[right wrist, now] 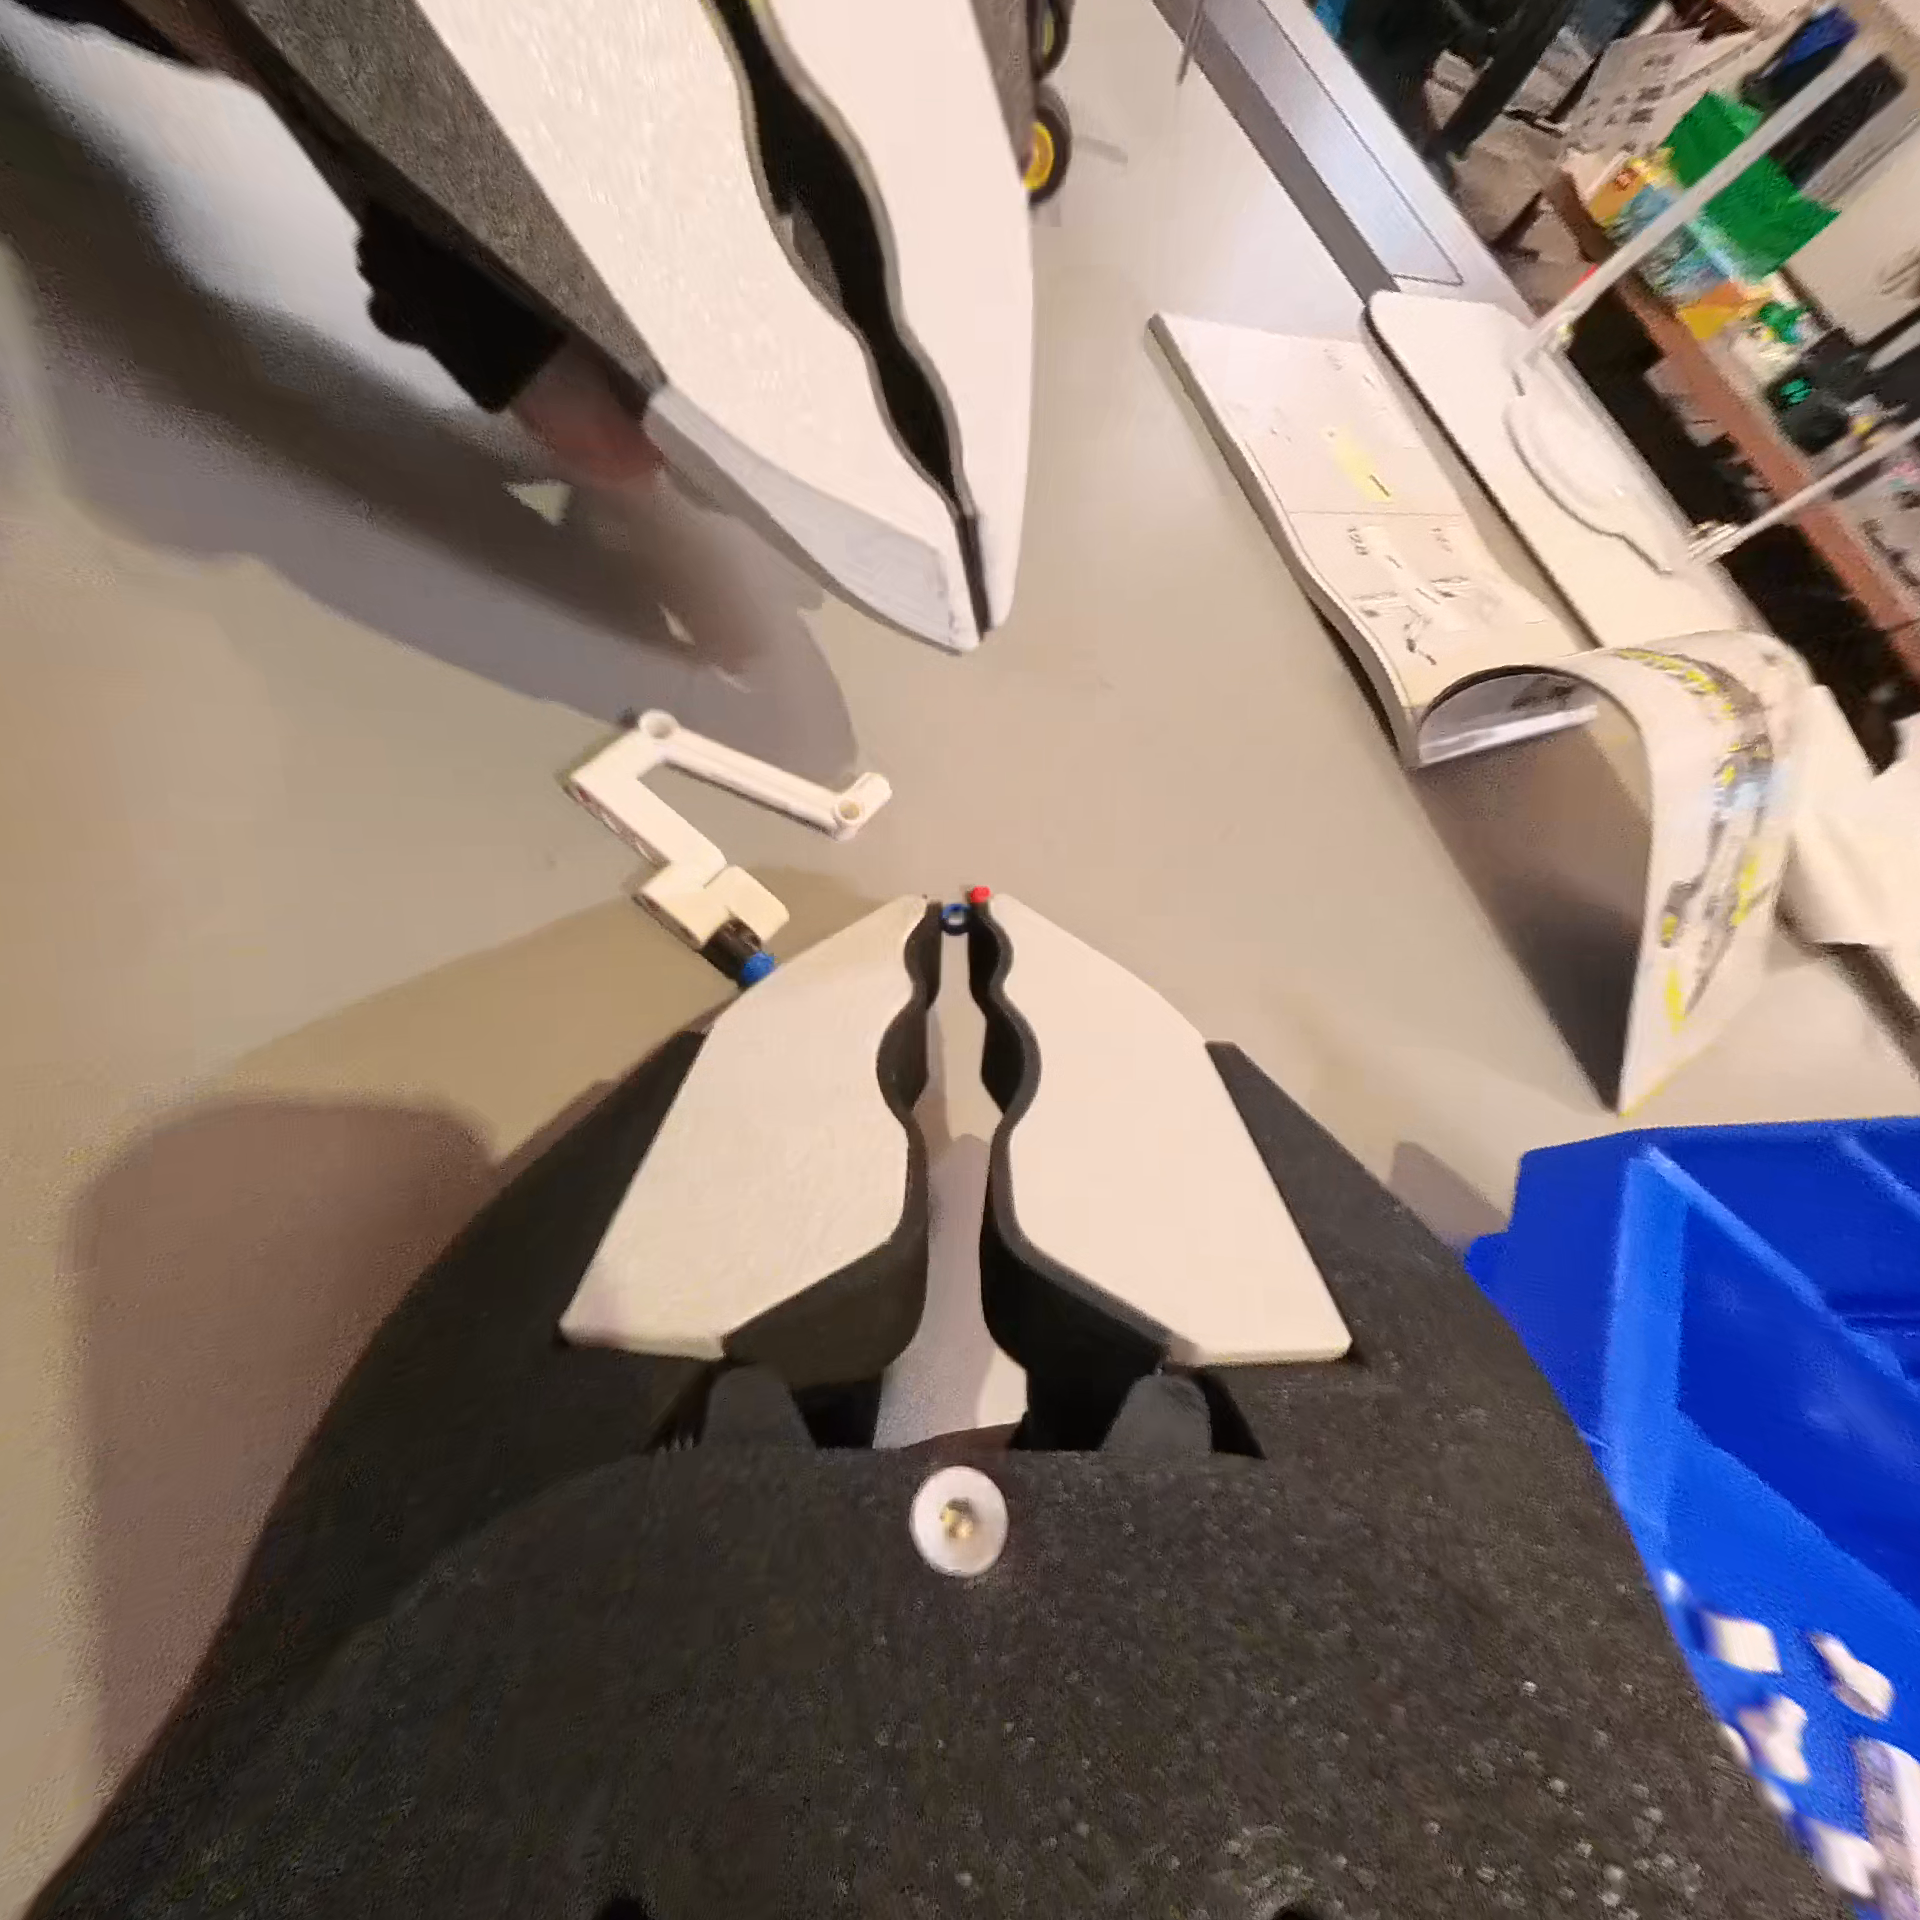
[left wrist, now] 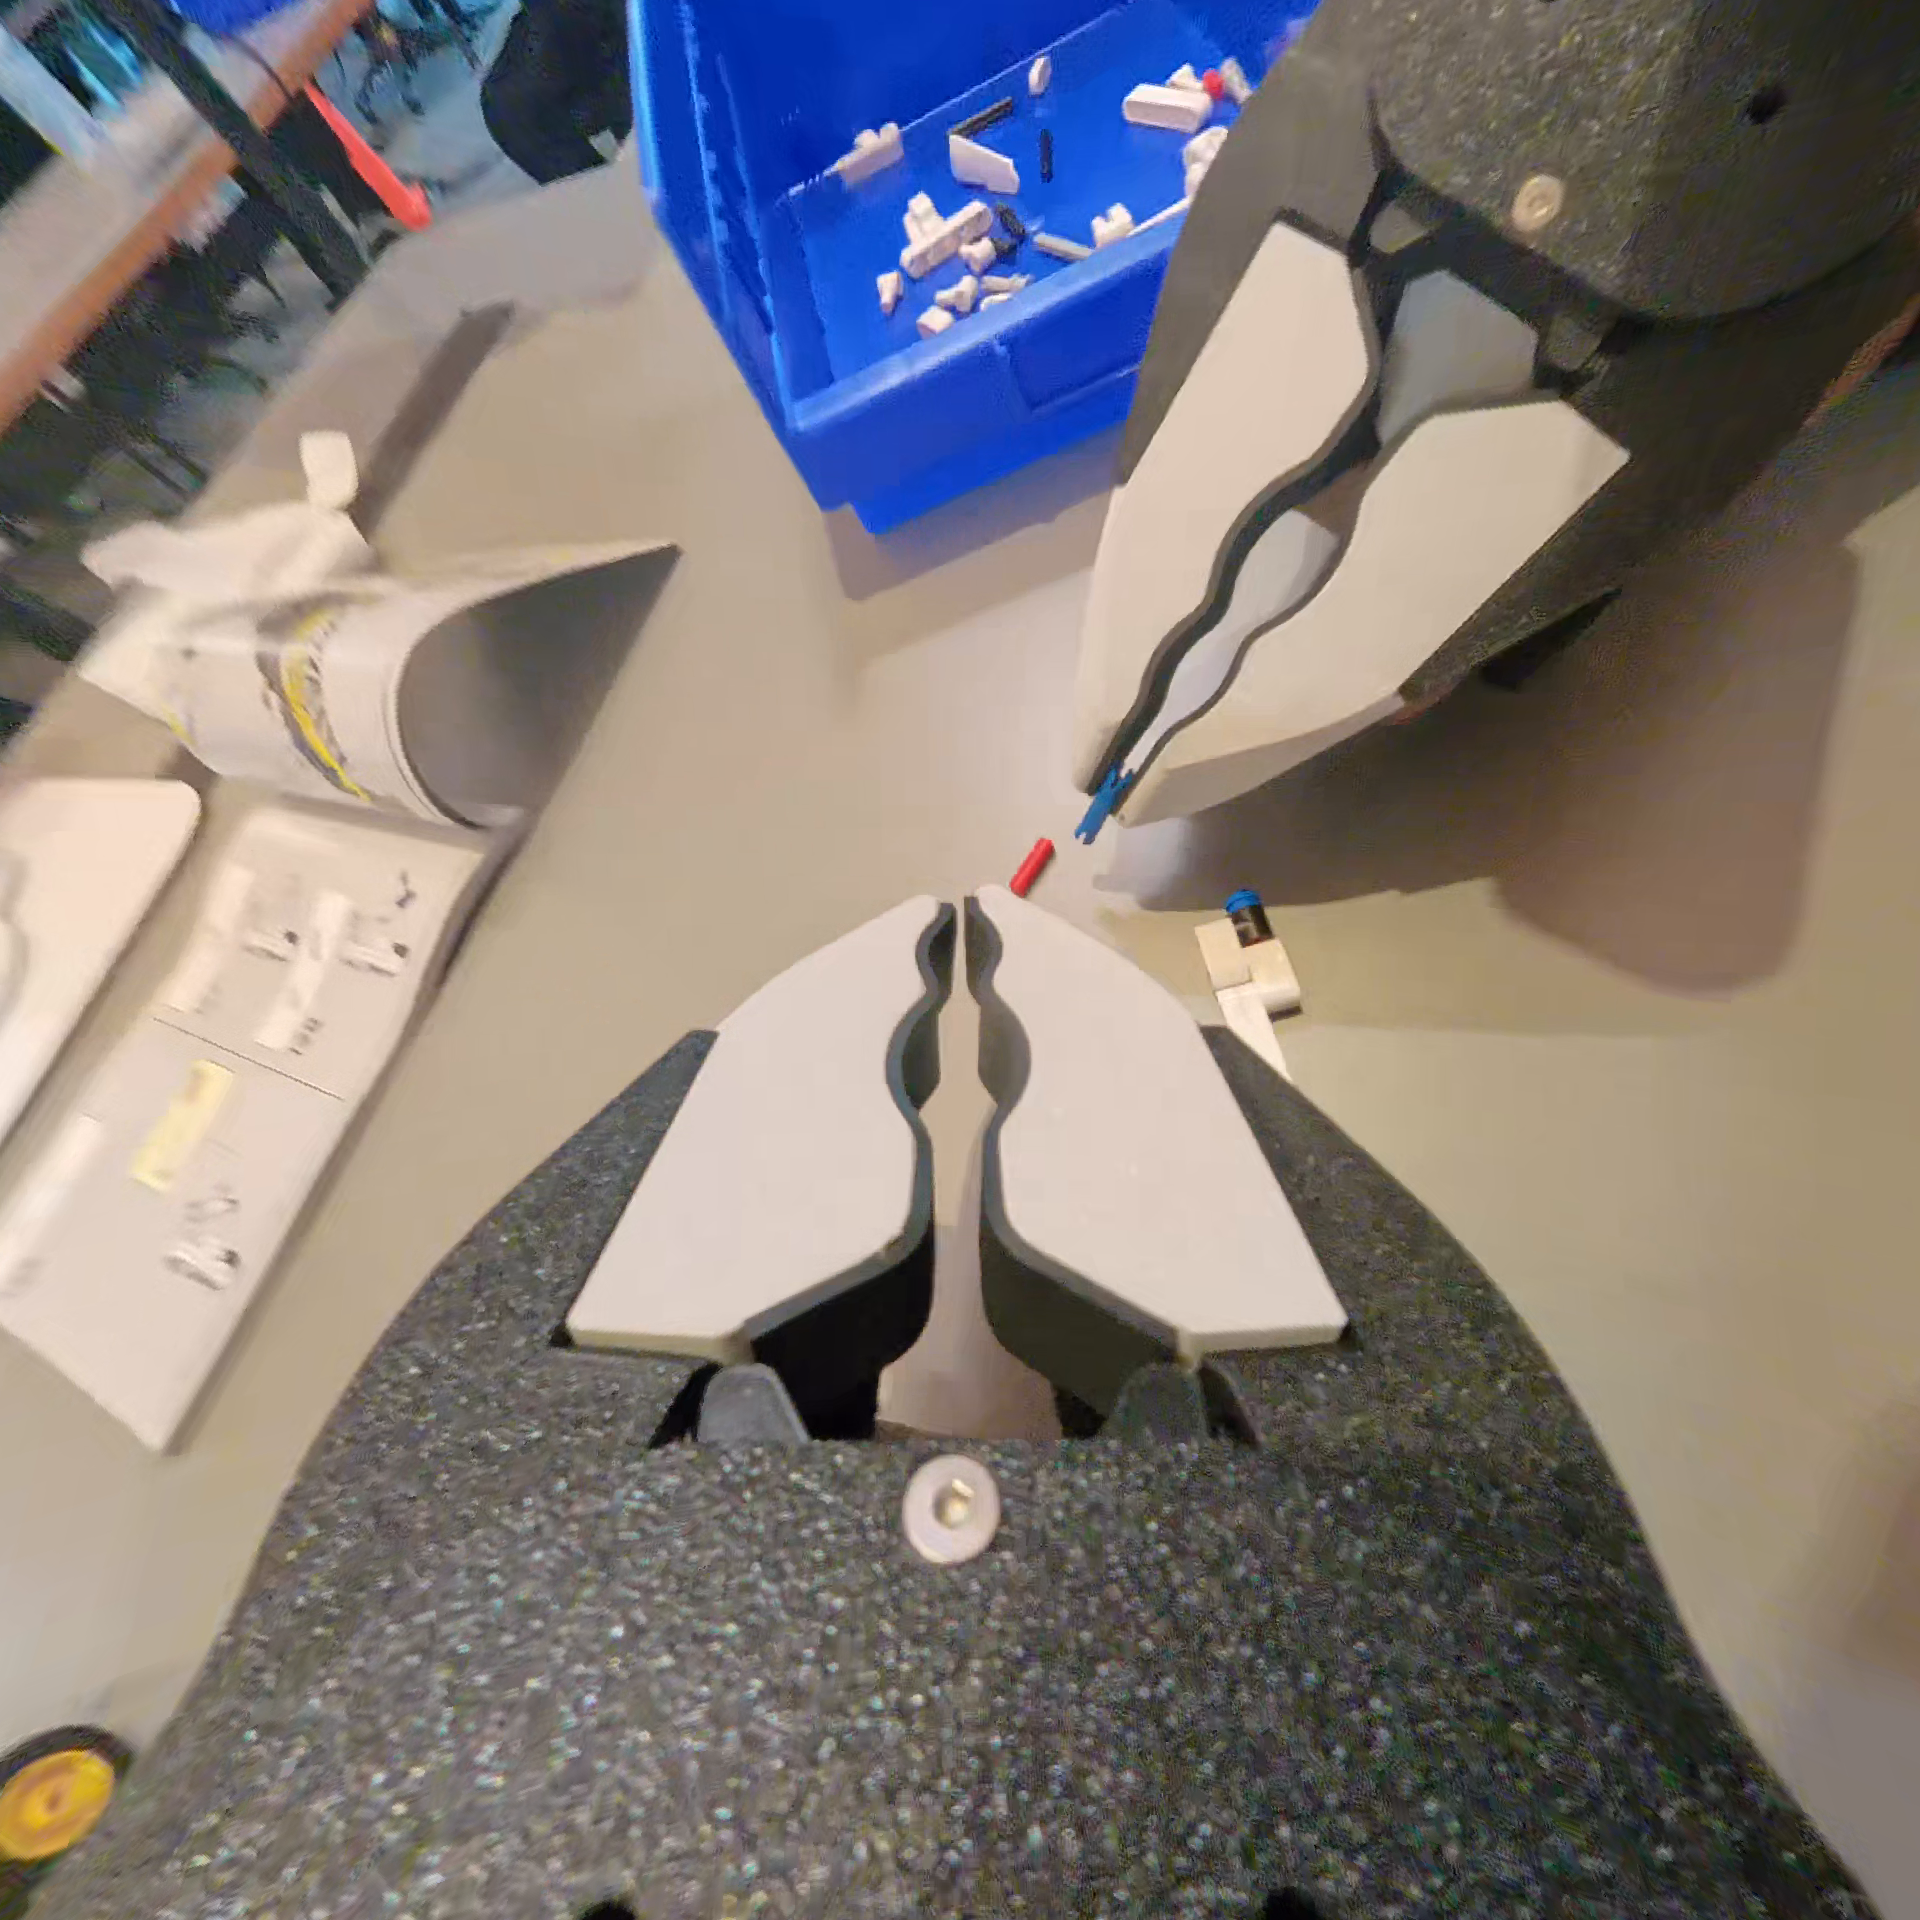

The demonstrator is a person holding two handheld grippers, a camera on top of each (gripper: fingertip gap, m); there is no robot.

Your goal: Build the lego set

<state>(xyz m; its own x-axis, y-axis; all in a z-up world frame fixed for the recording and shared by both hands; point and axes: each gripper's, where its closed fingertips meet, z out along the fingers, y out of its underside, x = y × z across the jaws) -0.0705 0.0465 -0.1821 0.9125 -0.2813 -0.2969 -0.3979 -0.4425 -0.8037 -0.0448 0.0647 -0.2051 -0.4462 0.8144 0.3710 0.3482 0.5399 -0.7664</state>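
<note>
My left gripper [left wrist: 961,910] is shut, and nothing shows between its fingertips. A small red pin [left wrist: 1032,868] sits just beyond its right fingertip, apart from it. My right gripper [left wrist: 1117,781] comes in from the upper right and is shut on a small blue pin [left wrist: 1099,808] that sticks out of its tips towards the red pin. In the right wrist view the blue pin [right wrist: 954,918] shows end-on between the right gripper's [right wrist: 956,914] pads, with the red pin [right wrist: 979,895] just past them. The left gripper [right wrist: 971,623] hangs above. A white beam assembly [right wrist: 675,831] with a blue-tipped black pin lies to the left.
A blue bin [left wrist: 935,436] holding several white and black pieces stands at the back; it also shows in the right wrist view [right wrist: 1714,1351]. An open instruction booklet [left wrist: 260,1039] with curled pages [left wrist: 364,675] lies to the left. A yellow wheel [left wrist: 52,1808] sits at the bottom left. The yellow wheel [left wrist: 52,1808] lies around 25 cm away from my left fingertips.
</note>
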